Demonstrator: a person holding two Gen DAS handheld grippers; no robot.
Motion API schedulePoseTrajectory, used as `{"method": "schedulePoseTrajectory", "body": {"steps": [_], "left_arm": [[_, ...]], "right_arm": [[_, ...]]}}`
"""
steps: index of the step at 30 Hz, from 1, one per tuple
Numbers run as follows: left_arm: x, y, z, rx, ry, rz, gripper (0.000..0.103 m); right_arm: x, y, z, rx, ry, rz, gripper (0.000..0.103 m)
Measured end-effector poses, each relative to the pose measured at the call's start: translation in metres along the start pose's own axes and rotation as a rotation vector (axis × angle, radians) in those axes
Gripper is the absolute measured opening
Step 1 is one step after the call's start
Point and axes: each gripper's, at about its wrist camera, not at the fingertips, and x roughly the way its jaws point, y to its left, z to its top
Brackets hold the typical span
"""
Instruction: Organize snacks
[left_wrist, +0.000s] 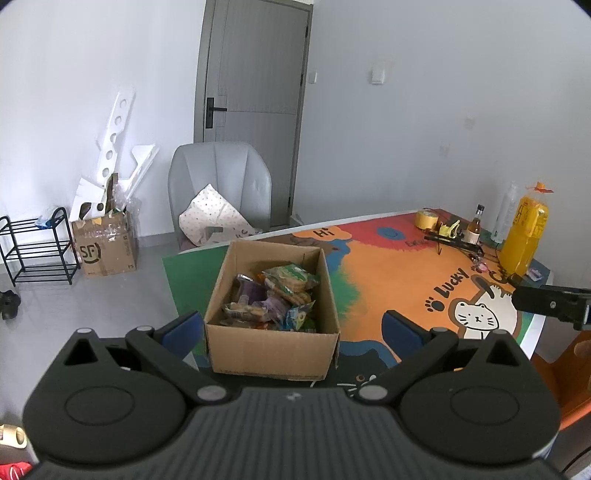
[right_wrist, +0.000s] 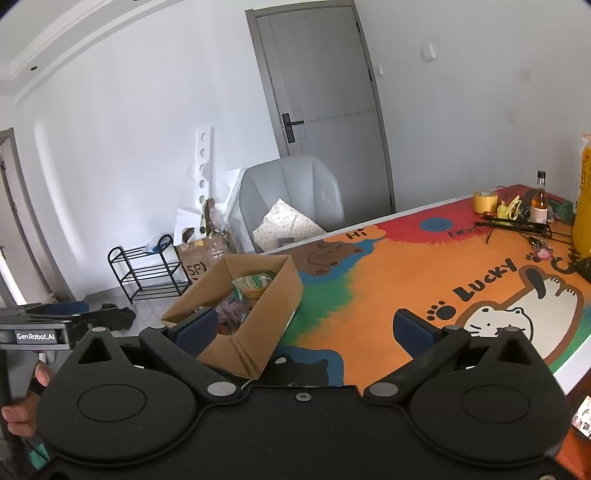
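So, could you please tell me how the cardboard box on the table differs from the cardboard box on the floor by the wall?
The cardboard box on the table is plain, while the cardboard box on the floor carries a dark SF logo. The table box holds wrapped snacks; the floor box is stuffed with clear plastic and white foam scraps that stick up above its rim. The table box looks neat, whereas the floor box looks worn. Both are brown and open-topped.
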Motion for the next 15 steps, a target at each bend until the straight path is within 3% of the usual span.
{"method": "schedulePoseTrajectory", "body": {"steps": [15], "left_arm": [[-0.003, 0.003, -0.002, -0.004, 0.002, 0.002, 0.103]], "right_arm": [[0.002, 0.012, 0.000, -0.040, 0.017, 0.032, 0.103]]}}
